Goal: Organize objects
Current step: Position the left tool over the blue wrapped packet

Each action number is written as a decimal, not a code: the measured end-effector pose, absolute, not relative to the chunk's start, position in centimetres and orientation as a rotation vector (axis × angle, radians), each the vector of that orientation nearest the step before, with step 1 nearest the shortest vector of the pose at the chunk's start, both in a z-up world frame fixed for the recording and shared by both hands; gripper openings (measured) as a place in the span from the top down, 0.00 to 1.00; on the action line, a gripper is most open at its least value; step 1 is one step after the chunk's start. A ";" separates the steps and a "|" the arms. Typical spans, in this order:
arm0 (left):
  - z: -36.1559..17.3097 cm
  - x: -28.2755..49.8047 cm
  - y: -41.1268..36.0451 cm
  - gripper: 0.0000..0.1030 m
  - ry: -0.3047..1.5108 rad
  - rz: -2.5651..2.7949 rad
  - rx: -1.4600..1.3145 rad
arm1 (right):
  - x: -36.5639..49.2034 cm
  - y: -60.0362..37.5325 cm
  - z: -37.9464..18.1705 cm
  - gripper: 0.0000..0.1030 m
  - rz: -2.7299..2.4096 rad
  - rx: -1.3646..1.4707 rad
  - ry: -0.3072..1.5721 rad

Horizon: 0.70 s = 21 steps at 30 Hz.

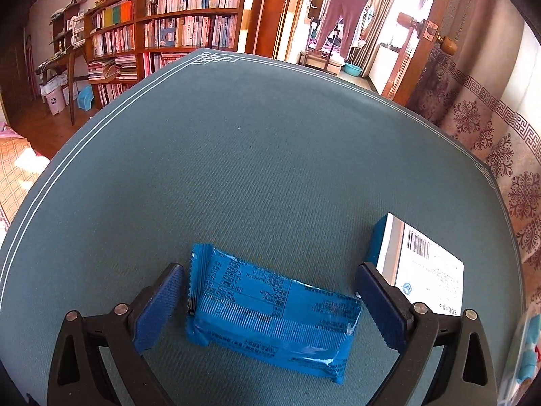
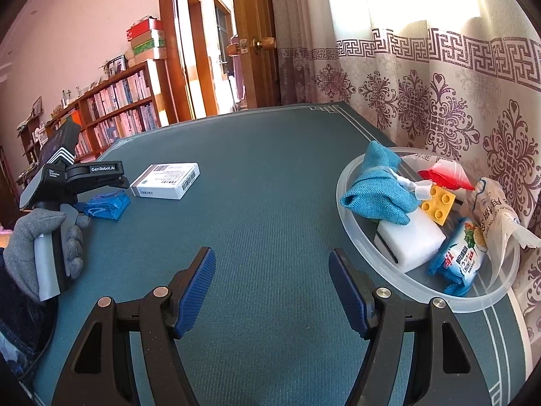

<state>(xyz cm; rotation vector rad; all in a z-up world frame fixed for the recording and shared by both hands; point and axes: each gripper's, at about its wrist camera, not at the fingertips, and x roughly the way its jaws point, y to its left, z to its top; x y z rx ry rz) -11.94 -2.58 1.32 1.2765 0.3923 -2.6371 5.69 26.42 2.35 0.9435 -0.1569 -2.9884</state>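
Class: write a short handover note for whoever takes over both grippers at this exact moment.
Left gripper: open, straddling the blue snack packet on the table; pads not pressing it.
Right gripper: open, empty, over bare table beside the clear bowl.
Done: blue cloth, yellow brick, white block and some packets lie in the bowl.
Left: blue snack packet and white box remain on the table.

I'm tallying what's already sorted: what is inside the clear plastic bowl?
In the clear plastic bowl: a teal cloth, yellow toy brick, white block, blue-white snack packet, red-tinted bag and a printed clear bag. Anything beneath them is hidden.
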 end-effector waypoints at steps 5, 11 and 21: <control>1.2 -12.1 -2.2 0.01 0.341 -2.634 1.267 | 5.6 26.4 2.2 0.31 -2.985 0.954 -0.163; 1.1 -11.9 -2.3 0.01 0.302 -2.633 1.279 | 5.6 26.4 2.2 0.31 -2.990 0.946 -0.167; 1.1 -10.0 -2.8 0.01 0.258 -2.710 1.328 | 5.6 26.8 2.3 0.31 -2.998 0.933 -0.181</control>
